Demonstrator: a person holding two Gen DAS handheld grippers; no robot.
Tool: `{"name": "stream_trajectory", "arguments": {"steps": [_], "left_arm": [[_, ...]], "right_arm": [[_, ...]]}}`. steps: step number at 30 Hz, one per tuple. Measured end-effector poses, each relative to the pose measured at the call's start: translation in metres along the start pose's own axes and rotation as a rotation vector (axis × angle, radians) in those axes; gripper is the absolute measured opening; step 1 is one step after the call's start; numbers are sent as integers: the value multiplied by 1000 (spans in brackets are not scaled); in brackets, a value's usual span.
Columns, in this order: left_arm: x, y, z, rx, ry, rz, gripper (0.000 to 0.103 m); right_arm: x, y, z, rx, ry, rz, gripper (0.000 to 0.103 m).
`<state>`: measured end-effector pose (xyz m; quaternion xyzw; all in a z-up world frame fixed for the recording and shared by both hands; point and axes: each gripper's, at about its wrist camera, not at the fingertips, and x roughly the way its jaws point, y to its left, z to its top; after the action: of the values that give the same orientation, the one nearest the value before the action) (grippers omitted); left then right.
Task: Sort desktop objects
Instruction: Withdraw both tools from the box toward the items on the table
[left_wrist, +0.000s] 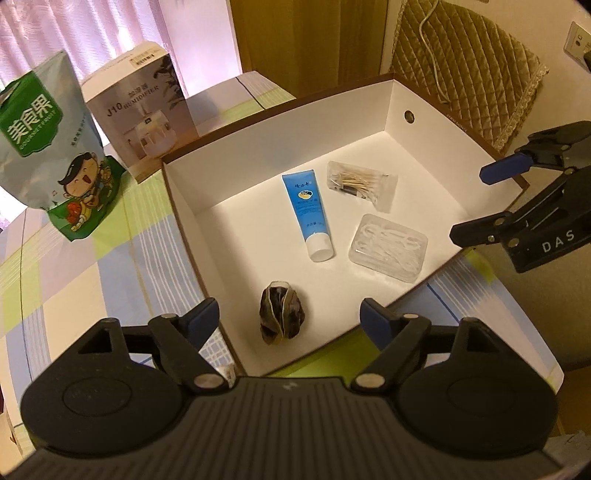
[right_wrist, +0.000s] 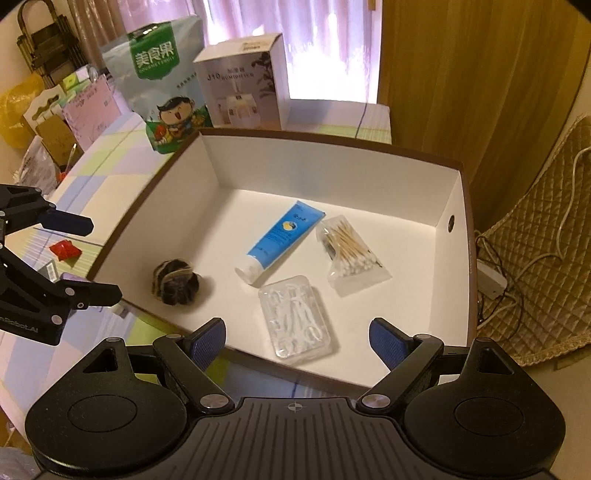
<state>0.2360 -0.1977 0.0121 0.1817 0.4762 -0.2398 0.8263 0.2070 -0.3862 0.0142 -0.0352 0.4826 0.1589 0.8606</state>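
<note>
A white box with a brown rim lies open on the checked tablecloth. Inside it are a blue tube, a clear bag of cotton swabs, a clear case of floss picks and a dark tied bundle. My left gripper hangs open above the bundle, not touching it. Above the floss case, my right gripper is open and holds nothing.
A green-and-white snack bag and a humidifier carton stand behind the box. A small red thing lies on the cloth left of the box. A quilted chair cover and cables are to the right.
</note>
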Motion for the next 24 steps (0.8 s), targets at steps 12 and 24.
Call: {"name": "stream_trajectory", "arguments": {"steps": [12,24], "left_arm": [[-32,7,-29,-20,-42,13,82],[-56,16,-65,-42,-66,25,84]], "right_arm": [[-18,34,-17,26,-55,-9,90],[-14,74,-37,42,-56,-11,90]]}}
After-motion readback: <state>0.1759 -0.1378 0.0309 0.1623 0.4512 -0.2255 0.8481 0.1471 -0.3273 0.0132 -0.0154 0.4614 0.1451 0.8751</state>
